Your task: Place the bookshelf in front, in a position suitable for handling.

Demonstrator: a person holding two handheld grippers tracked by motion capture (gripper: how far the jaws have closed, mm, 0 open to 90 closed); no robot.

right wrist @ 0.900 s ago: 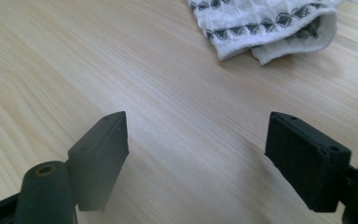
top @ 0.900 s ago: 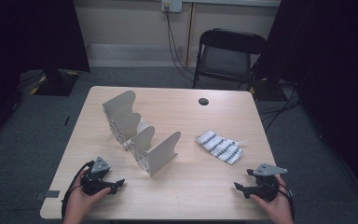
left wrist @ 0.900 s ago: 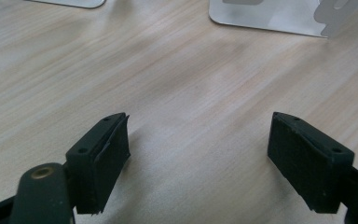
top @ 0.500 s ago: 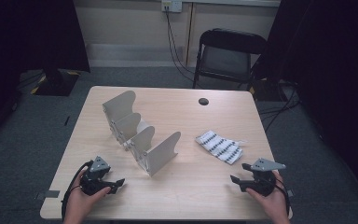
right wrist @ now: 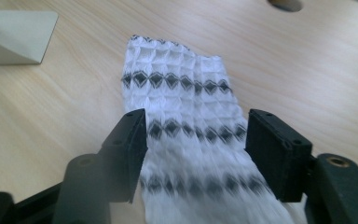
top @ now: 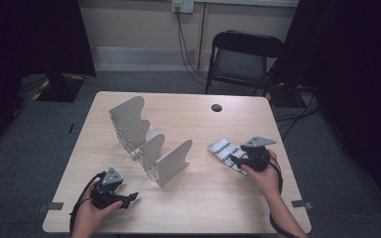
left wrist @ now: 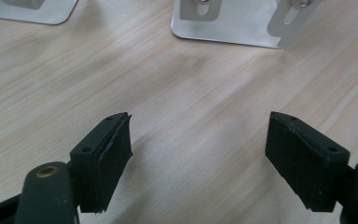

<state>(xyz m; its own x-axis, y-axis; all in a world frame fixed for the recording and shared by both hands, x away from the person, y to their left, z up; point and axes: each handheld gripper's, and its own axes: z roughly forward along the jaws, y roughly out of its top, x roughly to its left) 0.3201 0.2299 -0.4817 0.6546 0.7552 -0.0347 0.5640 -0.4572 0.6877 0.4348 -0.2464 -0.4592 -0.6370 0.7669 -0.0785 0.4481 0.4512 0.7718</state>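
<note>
A white cloth (top: 222,147) with rows of black diamonds lies flat on the right half of the wooden table (top: 203,198). My right gripper (top: 234,159) hovers over the cloth's near end. In the right gripper view the cloth (right wrist: 177,79) runs between the jaws of the right gripper (right wrist: 196,149), which stand apart on either side of it and do not press on it. My left gripper (top: 130,198) rests near the table's front left. Its jaws spread wide over bare wood in the left gripper view (left wrist: 198,158).
A grey metal rack (top: 149,144) with several upright dividers stands at mid-table; its base (left wrist: 228,23) lies just beyond the left jaws. A round cable hole (top: 217,107) sits at the back. A dark chair (top: 243,54) stands behind the table.
My right hand has moved from the table's front right edge forward and a little left, bringing its gripper over the cloth's near end. The left gripper has stayed in place.
</note>
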